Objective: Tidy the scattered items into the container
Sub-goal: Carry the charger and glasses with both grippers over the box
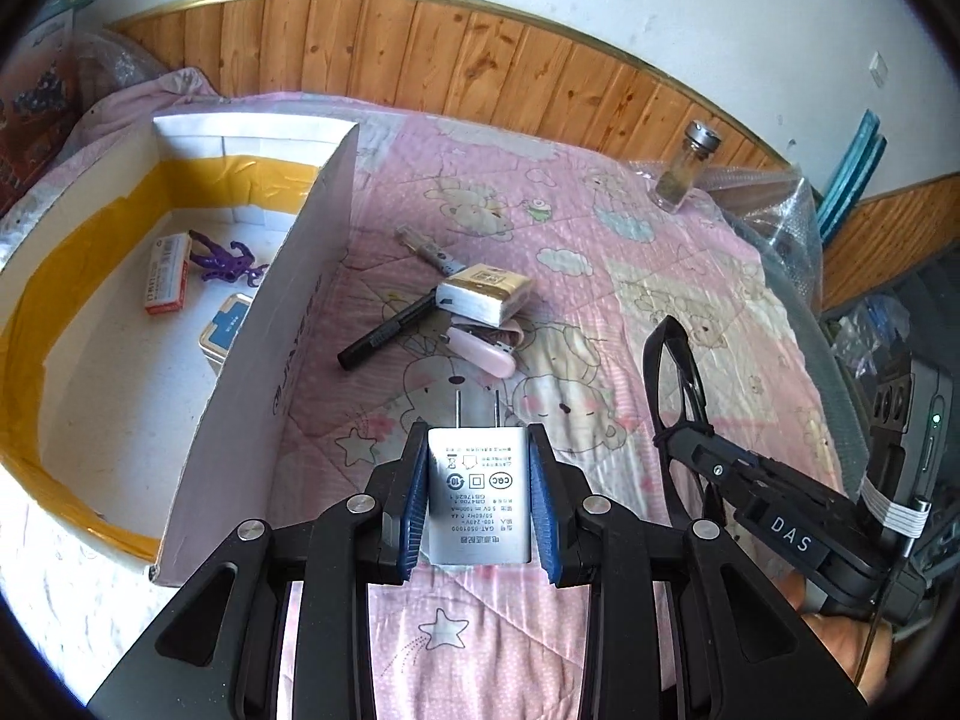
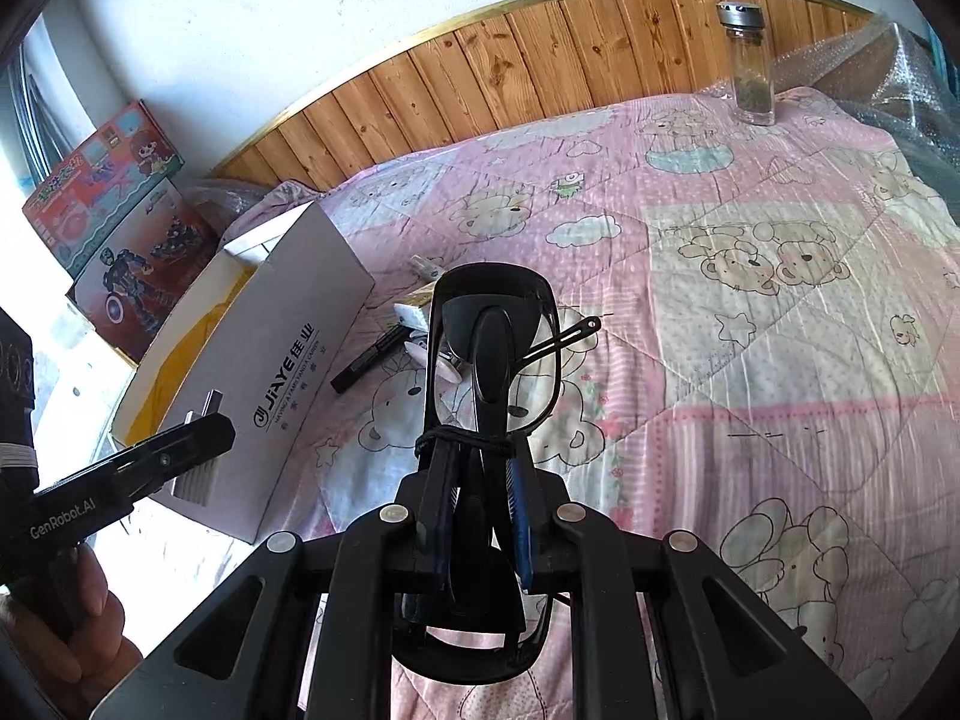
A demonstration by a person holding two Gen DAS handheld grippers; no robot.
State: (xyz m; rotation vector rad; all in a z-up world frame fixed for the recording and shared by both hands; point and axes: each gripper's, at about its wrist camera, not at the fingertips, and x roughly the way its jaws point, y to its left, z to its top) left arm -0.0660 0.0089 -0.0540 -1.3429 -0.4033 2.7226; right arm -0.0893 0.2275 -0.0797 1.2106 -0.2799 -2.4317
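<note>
Two grippers are loaded: your left gripper [image 1: 480, 495] pinches a white charger [image 1: 478, 495] by its flat sides, prongs pointing away from you, low in the centre of the left wrist view, held clear above the pink quilt [image 1: 660, 276]. Your right gripper [image 2: 480, 516] is clamped tight on black glasses [image 2: 492, 360], folded, with one lens standing above the fingertips and a thin temple sticking out to the right; in the left wrist view the same pair shows at the right edge. The box [image 1: 282, 324] sits at the left of the left wrist view, open on top, its white wall just left of the charger. Inside it lie a red-and-white pack [image 1: 167, 273], a purple toy [image 1: 225, 261] touching that pack, and a blue-topped tin [image 1: 223, 327] against the near wall. On the quilt beyond the charger a small heap remains: a black pen [image 1: 390, 330], a tissue pack [image 1: 483, 294] resting partly on a pink item [image 1: 480, 348], and a small tube [image 1: 429, 252] behind them. A glass jar [image 1: 684, 171] with a metal cap stands upright at the upper right, well apart from the heap, near the wooden headboard [image 1: 480, 60].
</note>
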